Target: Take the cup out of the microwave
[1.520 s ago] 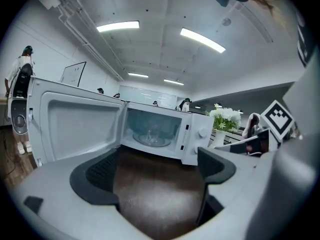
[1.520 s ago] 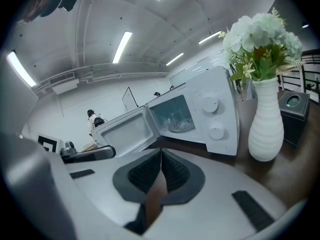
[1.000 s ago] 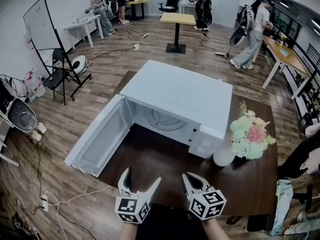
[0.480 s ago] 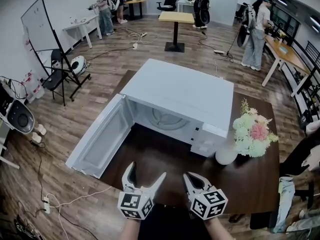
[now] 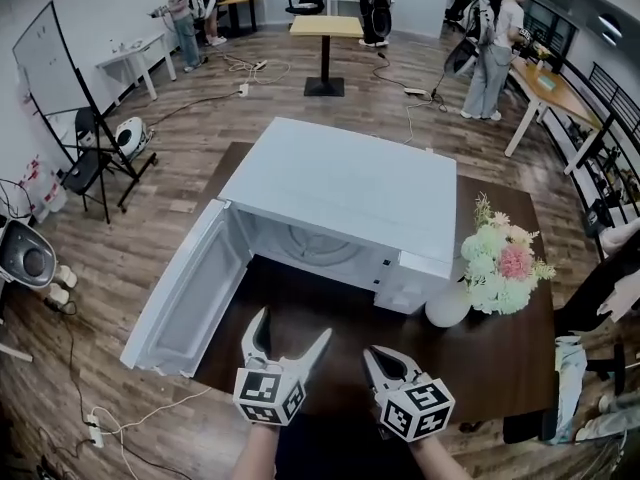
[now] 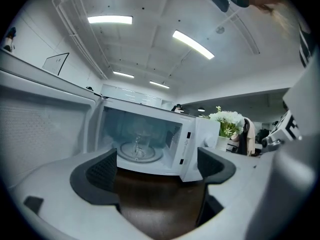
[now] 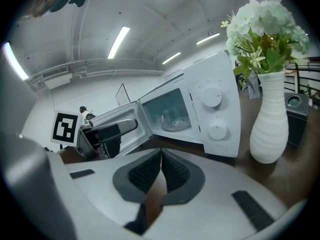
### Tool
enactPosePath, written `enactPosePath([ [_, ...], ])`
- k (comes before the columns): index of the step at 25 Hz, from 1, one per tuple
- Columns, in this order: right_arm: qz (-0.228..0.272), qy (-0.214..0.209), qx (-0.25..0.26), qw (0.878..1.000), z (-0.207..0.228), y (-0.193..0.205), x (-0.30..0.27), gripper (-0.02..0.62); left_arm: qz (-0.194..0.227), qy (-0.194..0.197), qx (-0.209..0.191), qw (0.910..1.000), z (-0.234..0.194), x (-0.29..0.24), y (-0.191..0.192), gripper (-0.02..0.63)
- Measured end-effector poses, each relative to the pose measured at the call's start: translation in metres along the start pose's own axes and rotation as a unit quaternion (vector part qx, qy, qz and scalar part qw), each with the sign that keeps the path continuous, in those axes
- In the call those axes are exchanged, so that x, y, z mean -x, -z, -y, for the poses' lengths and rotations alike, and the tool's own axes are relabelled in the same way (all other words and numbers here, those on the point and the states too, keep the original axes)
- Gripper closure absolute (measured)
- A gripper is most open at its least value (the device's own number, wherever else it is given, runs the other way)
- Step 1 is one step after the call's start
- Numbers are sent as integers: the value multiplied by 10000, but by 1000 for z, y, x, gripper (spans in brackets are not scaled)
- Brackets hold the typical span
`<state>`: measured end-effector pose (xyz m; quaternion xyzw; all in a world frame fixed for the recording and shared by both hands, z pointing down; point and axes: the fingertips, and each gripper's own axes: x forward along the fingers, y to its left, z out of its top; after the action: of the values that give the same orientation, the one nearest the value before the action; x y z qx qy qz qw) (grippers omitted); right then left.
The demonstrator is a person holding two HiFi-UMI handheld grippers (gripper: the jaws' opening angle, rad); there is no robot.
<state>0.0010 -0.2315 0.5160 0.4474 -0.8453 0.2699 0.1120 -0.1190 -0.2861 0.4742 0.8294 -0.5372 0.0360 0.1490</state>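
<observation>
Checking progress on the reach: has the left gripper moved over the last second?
Yes. The left gripper has edged forward over the table, its tips now closer to the open microwave.

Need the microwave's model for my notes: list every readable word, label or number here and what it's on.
No text can be read in any view.
Microwave control panel: faint marks by the dials, too small to read.
Left gripper and right gripper cubes: black-and-white square patterns, no letters or numbers.
</observation>
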Motion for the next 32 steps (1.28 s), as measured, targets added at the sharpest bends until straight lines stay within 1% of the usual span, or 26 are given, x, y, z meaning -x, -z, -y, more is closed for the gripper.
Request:
enactPosePath([
  [7, -46, 353, -114, 9993, 17, 0, -2, 600, -77, 298, 14, 9995, -5, -37, 1, 130],
  [12, -94, 481, -170, 9987, 25, 1, -5, 600, 22, 304, -18, 9995, -12, -61, -6, 130],
  [23, -91, 410, -109, 9991, 29, -8, -32, 600, 140, 238, -261, 9993, -36, -111, -19, 130],
  [27, -94, 408, -109, 9991, 30, -12, -41, 600, 131, 249, -292, 9992, -44, -128, -19, 130],
  [32, -214, 389, -129, 9989, 32, -9, -51, 600, 145, 204, -318, 9992, -51, -154, -16, 130],
])
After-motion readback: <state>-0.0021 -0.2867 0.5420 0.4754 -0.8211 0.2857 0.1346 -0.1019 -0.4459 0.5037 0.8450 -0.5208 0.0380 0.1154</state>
